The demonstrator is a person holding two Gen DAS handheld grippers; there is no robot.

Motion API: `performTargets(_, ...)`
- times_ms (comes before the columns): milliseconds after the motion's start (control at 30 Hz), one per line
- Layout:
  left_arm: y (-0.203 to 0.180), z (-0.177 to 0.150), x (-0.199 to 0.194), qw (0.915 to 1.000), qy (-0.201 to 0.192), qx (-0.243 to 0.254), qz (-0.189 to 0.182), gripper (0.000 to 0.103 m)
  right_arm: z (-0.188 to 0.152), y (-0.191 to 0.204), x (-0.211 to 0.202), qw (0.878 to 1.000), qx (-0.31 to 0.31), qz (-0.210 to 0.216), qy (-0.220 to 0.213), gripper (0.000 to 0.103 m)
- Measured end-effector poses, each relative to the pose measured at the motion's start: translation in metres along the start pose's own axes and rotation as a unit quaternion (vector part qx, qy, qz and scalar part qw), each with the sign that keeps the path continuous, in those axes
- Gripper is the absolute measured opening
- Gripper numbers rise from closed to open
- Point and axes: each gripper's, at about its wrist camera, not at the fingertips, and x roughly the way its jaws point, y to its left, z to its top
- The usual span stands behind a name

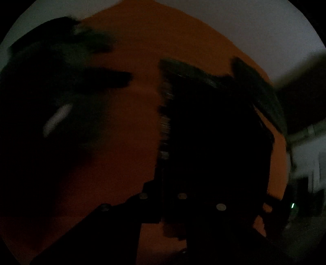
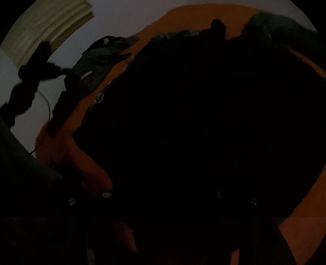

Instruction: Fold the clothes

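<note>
Left wrist view: nearest, left gripper (image 1: 163, 163) at the bottom, dark against the orange table (image 1: 126, 146), jaws closed tight with no gap between them. Rising straight up from that closed seam, the frayed edge of a black garment (image 1: 214, 132), spread over the right half of the table. Too dark to tell whether any of that edge is pinched between the fingers. Further out on the left side, a crumpled green garment (image 1: 61, 85) with a pale label (image 1: 57, 118), blurred. Along the table's right edge, a green strip (image 1: 262, 95) lying just beside the black garment. Beyond the far edge, grey floor (image 1: 234, 22).

Right wrist view: right gripper (image 2: 163, 179) lost in shadow at the bottom, only four pale screws showing; cannot tell how far apart the fingers stand, nor whether anything is held. Directly ahead and filling most of the view, the black garment (image 2: 193, 112), lying across the middle of the table (image 2: 305, 193), frayed fringe showing on its left side. Past it, at the far left edge, a green pile (image 2: 97, 59). At the far right corner, more green cloth (image 2: 275, 26). Beyond the table, floor (image 2: 122, 18) and a pale slatted blind (image 2: 51, 26).
</note>
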Motion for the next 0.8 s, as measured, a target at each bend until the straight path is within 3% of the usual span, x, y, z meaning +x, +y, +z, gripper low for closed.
performTargets(133, -0.046, -0.042, 0.041, 0.9956, 0.053, 0.075, -0.019, 0.001, -0.021, 0.018, -0.001, 0.999, -0.047, -0.01, 0.011, 0.052)
performTargets(267, -0.063, -0.096, 0.059, 0.988, 0.081, 0.13, -0.019, 0.001, -0.052, 0.044, -0.012, 0.994, -0.102, -0.051, -0.005, 0.056)
performTargets(367, -0.063, -0.126, 0.071, 0.9818, 0.087, 0.167, 0.026, 0.001, -0.067, 0.058, -0.002, 0.98, -0.157, -0.118, -0.011, 0.056)
performTargets(433, -0.06, -0.139, 0.078, 0.9808, 0.102, 0.165, 0.021, 0.001, -0.072, 0.065, 0.008, 0.969, -0.186, -0.161, -0.007, 0.056)
performTargets(500, -0.062, -0.145, 0.071, 0.9814, 0.094, 0.167, 0.0, 0.001, -0.076, 0.071, 0.016, 0.959, -0.211, -0.19, -0.005, 0.055)
performTargets(667, -0.065, -0.154, 0.048, 0.9787, 0.078, 0.182, -0.055, 0.001, -0.077, 0.089, 0.012, 0.942, -0.268, -0.199, -0.034, 0.051)
performTargets(800, -0.069, -0.175, 0.047, 0.9751, 0.092, 0.197, -0.045, 0.001, -0.077, 0.096, 0.018, 0.929, -0.289, -0.225, -0.044, 0.045)
